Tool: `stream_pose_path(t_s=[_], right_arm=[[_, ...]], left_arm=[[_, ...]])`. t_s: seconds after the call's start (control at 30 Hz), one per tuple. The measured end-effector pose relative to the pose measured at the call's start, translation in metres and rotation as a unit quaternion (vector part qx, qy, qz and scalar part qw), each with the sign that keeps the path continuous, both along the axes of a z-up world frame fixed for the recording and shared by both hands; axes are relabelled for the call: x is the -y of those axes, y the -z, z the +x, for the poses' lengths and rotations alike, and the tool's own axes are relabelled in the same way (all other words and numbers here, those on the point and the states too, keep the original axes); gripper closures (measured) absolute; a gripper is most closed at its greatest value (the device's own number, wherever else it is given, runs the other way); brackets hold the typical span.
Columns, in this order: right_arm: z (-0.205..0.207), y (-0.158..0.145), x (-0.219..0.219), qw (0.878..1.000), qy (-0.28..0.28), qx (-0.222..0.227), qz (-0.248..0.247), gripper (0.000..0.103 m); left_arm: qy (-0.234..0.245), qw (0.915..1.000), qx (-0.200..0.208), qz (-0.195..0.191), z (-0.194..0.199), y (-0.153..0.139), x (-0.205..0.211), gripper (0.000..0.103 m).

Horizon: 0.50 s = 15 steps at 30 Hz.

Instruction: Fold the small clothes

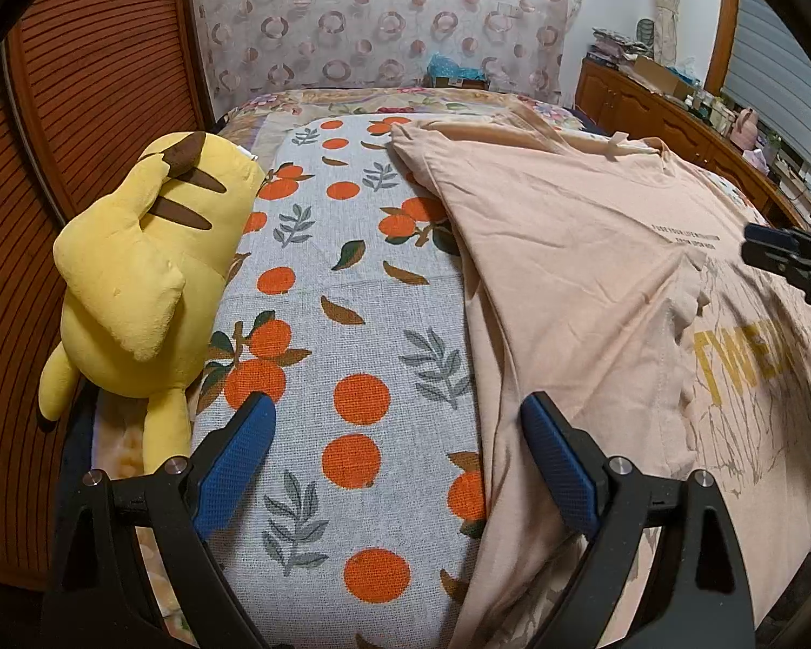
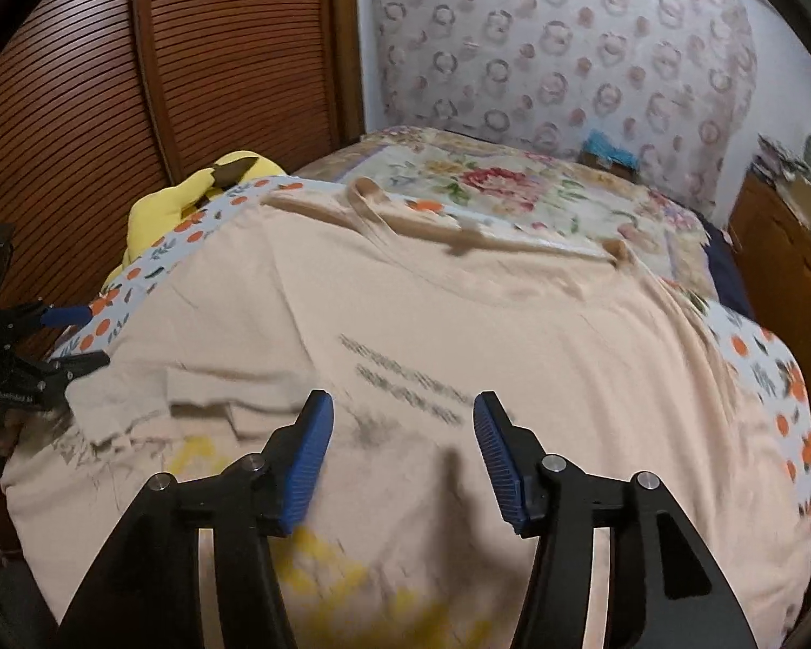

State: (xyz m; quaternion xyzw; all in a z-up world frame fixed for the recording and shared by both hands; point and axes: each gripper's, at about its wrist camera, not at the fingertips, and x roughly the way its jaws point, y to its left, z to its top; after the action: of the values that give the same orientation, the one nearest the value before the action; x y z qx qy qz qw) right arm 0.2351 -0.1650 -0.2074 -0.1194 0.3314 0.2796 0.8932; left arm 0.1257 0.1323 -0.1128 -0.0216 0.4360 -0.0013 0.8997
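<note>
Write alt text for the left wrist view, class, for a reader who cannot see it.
A peach T-shirt lies partly folded on an orange-print bedcover, with the left tongs open and empty above the shirt's edge. A yellow plush toy lies at the left; the right tongs enter at the right.

My right camera smears the peach cotton T-shirt's (image 2: 459, 324) dark printed lines; its yellow lettering runs off frame.

- The left gripper (image 1: 397, 422) is hovering with its jaws wide apart and nothing between them.
- A peach T-shirt (image 1: 584, 281) is lying on the orange-print cloth (image 1: 324, 281); one sleeve is folded inward.
- A yellow Pikachu plush (image 1: 146, 270) is lying face down beside the cloth.
- The right gripper (image 1: 784, 259) is showing at the right edge, above the T-shirt.
</note>
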Motion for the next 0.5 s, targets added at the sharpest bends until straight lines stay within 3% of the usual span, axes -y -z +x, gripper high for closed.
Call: stream_pose_path(t_s=[0.5], right_arm=[[-0.063, -0.010, 0.113, 0.990, 0.134, 0.021, 0.036, 0.047]], left_arm=[[0.020, 0.9946, 0.101, -0.017, -0.016, -0.059, 0.030, 0.010]])
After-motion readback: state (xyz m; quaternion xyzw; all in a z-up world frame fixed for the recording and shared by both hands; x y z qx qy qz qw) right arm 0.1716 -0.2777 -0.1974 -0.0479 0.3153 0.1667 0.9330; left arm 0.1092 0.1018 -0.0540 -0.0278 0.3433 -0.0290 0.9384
